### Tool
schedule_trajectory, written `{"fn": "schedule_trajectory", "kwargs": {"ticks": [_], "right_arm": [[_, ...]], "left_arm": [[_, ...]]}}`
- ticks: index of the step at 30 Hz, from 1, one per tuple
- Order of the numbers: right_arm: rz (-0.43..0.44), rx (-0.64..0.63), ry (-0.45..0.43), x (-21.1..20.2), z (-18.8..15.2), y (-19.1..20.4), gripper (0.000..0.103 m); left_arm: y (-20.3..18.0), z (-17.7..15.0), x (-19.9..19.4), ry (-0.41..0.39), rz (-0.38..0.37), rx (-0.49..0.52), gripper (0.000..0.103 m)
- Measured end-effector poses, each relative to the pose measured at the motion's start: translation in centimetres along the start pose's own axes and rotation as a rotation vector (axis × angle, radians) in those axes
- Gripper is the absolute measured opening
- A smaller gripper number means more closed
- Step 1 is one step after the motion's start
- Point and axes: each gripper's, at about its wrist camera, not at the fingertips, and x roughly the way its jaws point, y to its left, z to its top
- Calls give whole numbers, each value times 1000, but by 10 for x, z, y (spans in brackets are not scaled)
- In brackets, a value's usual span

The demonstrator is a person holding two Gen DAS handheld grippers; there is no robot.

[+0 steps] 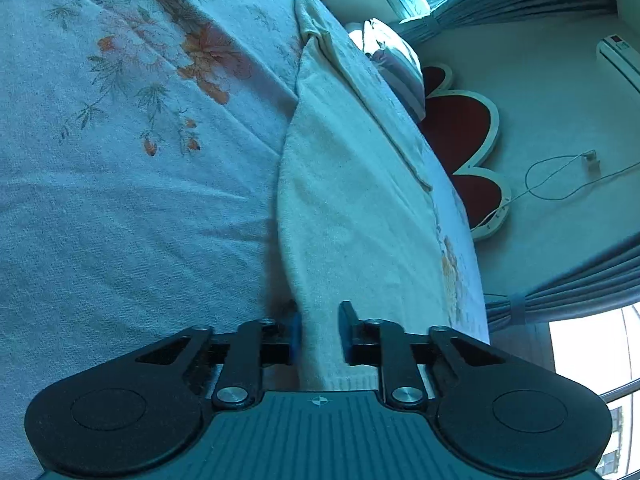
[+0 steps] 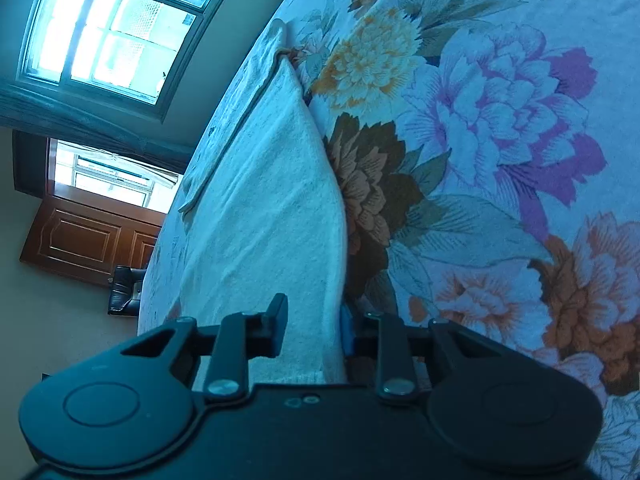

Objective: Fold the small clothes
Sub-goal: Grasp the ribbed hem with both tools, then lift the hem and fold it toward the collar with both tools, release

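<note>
Floral bedsheet (image 2: 500,140) on a bed, white garment (image 1: 352,208) lying across it, left gripper (image 1: 320,332) clamped on its near edge, right gripper (image 2: 314,328) pinching the same cloth.

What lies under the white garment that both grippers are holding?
The white garment rests on a floral bedsheet, which shows around it. The sheet directly beneath is covered. The left gripper and right gripper clamp its near edge.

Both grippers were black: left gripper (image 1: 319,334) had a ribbed grey body with a crosshair mark, right gripper (image 2: 313,330) plain. Silver screws, blue pad on one finger each.
</note>
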Motion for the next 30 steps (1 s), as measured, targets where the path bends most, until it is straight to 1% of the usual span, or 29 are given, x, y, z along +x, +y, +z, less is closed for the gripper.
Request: {"fn": "schedule_trajectory", "kwargs": {"ticks": [2, 3, 4, 6, 7, 9, 10, 14, 16, 19, 20, 22, 25, 27, 30], "right_arm": [[-14, -23, 20, 0, -2, 0, 15], [-25, -36, 28, 1, -2, 1, 8], [-42, -58, 36, 2, -3, 3, 7], [-45, -81, 36, 0, -3, 7, 6], [-30, -94, 23, -4, -2, 11, 5], [15, -125, 6, -10, -1, 22, 5], [21, -147, -3, -13, 1, 30, 5], [68, -208, -57, -22, 20, 59, 5], [99, -235, -88, -21, 39, 78, 5], [129, -267, -102, -11, 75, 102, 5], [136, -270, -101, -6, 87, 107, 5], [150, -251, -94, 11, 122, 117, 5], [184, -192, -87, 42, 172, 118, 5], [204, -158, -88, 72, 212, 113, 5], [224, -66, -80, 125, 267, 93, 5]], "left_arm": [[5, -3, -1, -11, -22, -4, 2], [4, -3, -1, -14, -17, 12, 2], [3, -3, -3, -21, -13, 18, 2], [1, -4, -9, -54, -57, 1, 2], [-1, -3, -13, -71, -66, 1, 2], [-9, 1, -22, -110, -111, -3, 2], [-12, 4, -25, -124, -127, -2, 2], [-31, 34, -32, -183, -187, 2, 2], [-40, 56, -28, -209, -213, 2, 2], [-51, 92, -18, -242, -233, -9, 2], [-56, 109, -10, -253, -233, -15, 2], [-62, 142, 6, -267, -235, -20, 2], [-68, 188, 37, -273, -212, -12, 2], [-67, 224, 69, -273, -185, -23, 2], [-59, 271, 111, -309, -132, -49, 2]]}}
